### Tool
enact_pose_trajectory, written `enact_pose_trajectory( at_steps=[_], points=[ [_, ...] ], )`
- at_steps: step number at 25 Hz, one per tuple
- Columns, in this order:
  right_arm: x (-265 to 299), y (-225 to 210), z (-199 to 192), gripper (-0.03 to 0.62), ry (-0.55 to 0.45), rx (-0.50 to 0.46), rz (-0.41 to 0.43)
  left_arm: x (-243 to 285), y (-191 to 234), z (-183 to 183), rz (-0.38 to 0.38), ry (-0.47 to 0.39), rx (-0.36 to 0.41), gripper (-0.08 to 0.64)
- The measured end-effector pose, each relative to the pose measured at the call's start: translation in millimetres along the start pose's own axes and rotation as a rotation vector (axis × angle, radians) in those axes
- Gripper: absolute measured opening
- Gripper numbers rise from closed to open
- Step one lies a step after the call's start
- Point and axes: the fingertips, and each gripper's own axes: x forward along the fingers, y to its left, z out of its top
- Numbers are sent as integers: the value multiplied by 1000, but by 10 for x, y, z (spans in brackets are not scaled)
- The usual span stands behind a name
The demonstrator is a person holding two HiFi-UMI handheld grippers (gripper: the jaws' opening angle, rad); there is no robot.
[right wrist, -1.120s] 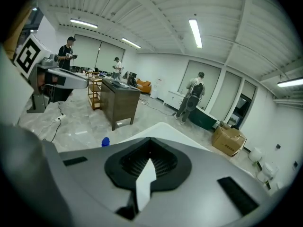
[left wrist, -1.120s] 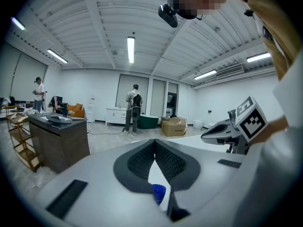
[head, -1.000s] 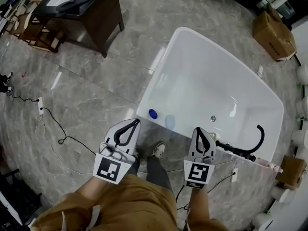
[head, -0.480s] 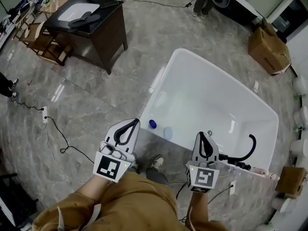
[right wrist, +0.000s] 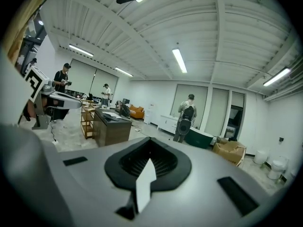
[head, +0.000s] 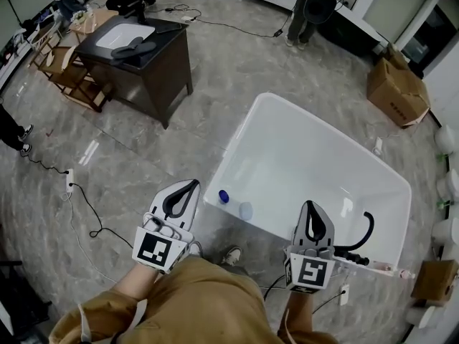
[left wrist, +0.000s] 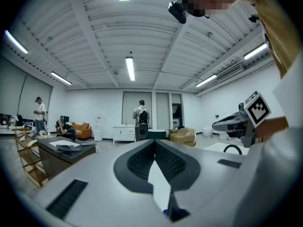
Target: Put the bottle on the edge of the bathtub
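- Head view: a white bathtub (head: 315,156) fills the centre and right of the frame, standing on a grey marbled floor (head: 143,163).
- The bottle (head: 224,196) stands on the bathtub's rim at its near left corner, just below the middle of the frame. From above only its blue cap is clear.
- A pale round shape (head: 246,211) sits just beside the bottle on the same rim; I cannot tell what it is.
- The left tool (head: 191,186) is at lower left of centre, over the floor, with its tip toward the bottle's corner — near it, but apart.
- In the left gripper view its jaws are pressed together at the tips, with nothing pinched between them.
- The right tool (head: 311,208) is at lower right, over the bathtub's near rim and just beside a curved black hose (head: 367,236).
- In the right gripper view its jaws are likewise pressed together and empty.
- At upper left a dark bench (head: 161,56) carries a white basin (head: 125,36).
- A cardboard box (head: 393,84) sits at upper right — well apart from the bathtub's far corner.
- A black cable (head: 82,196) trails over the floor at the left edge.
- A person (head: 315,2) stands at the top edge of the frame.
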Motion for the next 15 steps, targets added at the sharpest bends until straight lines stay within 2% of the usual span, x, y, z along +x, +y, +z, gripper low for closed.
enact_pose_trajectory(
  at_steps=[5,8,15],
  points=[
    [-96,-135,129,3,-39,0,-3,-29,122,240,52,-41,23,8],
    [-165,-255,164,3,-57,9,-8,-63,80,360,64,-73,55,8],
    [-296,-449,372,3,-111,20,6,-162,18,564,103,-107,72,8]
  ],
)
